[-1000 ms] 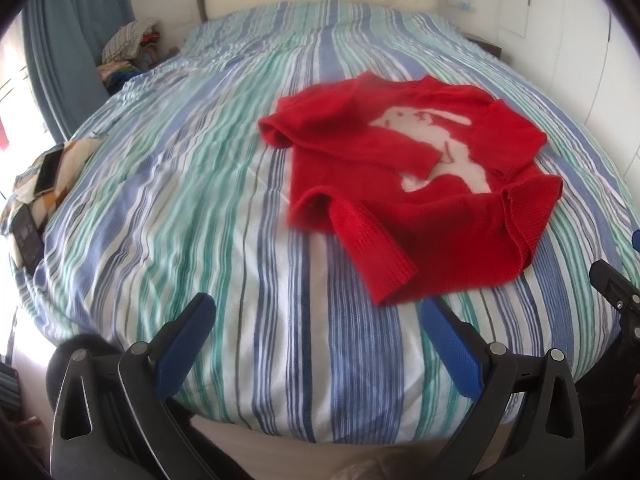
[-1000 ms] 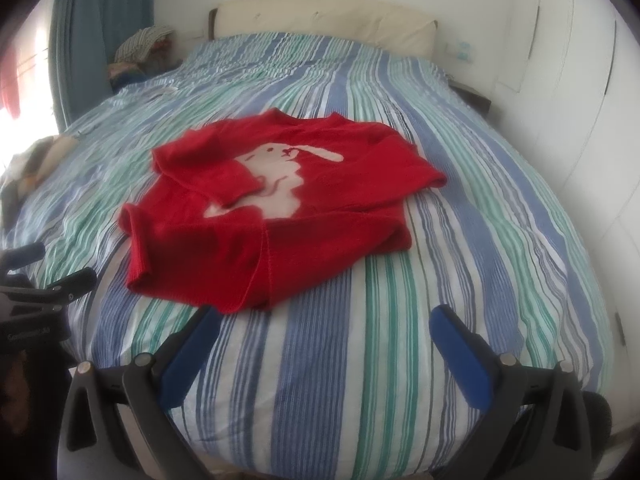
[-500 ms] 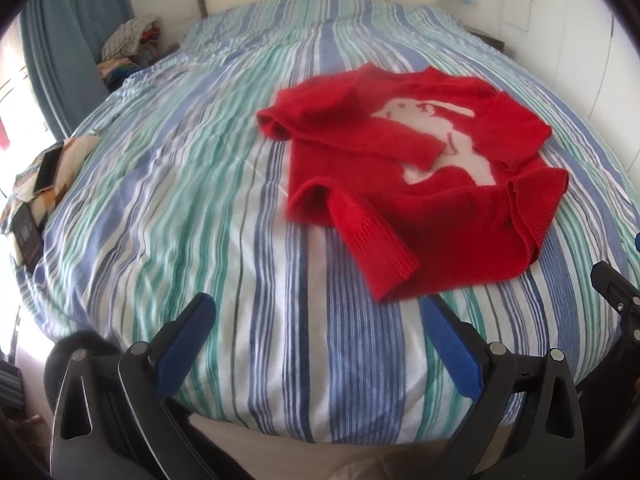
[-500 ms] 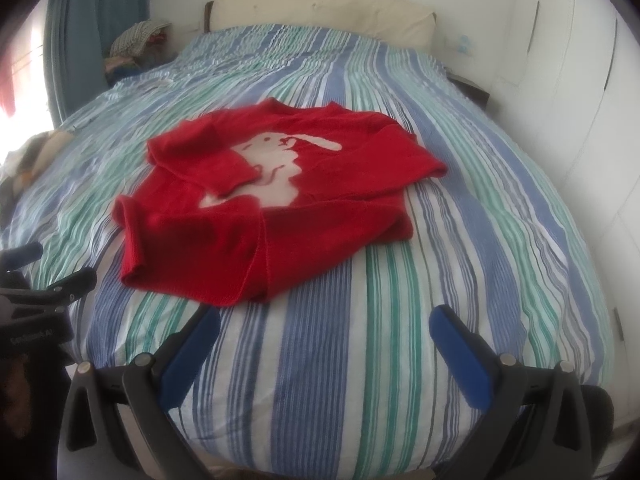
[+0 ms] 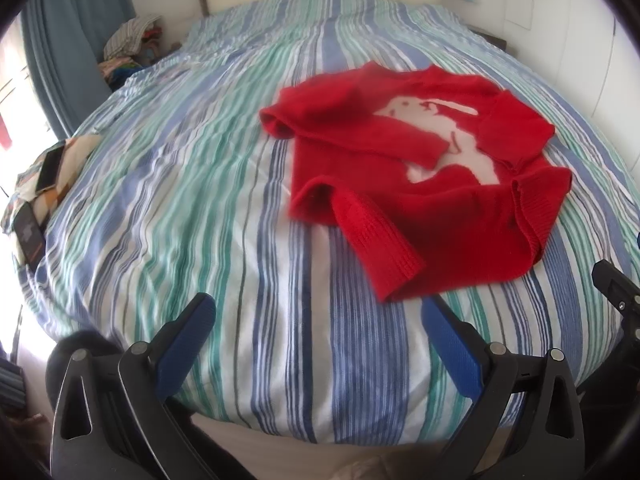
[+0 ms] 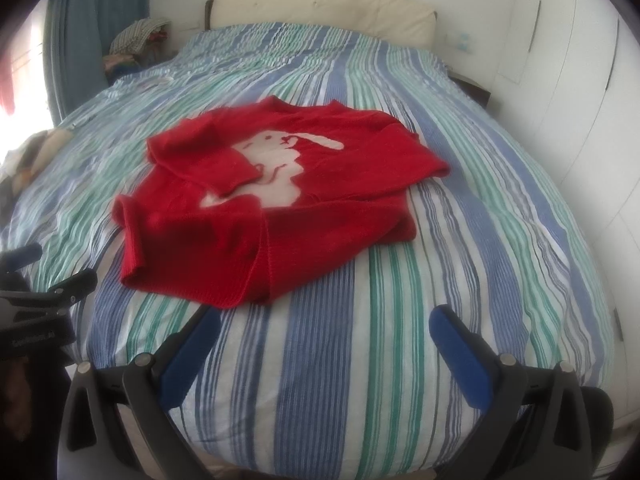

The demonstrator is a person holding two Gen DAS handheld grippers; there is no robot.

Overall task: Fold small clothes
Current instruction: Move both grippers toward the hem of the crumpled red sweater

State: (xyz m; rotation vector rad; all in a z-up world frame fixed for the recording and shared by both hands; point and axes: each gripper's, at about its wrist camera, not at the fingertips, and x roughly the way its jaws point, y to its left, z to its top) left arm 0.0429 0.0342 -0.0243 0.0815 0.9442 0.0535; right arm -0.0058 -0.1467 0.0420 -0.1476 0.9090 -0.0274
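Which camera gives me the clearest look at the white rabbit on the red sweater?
Right wrist: the rabbit on the red sweater sits near centre, one sleeve covering its left edge. Left wrist shows it farther off, blurrier, sleeves covering both sides.

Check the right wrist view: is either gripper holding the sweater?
No, the sweater lies on the bed, clear of both open grippers.

Red sweater (image 5: 420, 184) reads as matt, fuzzy knit, cuffs ribbed. Bed cover (image 5: 192, 208) is smooth woven cloth. Hand-held gripper fingers (image 6: 460, 356) carry matt blue pads.
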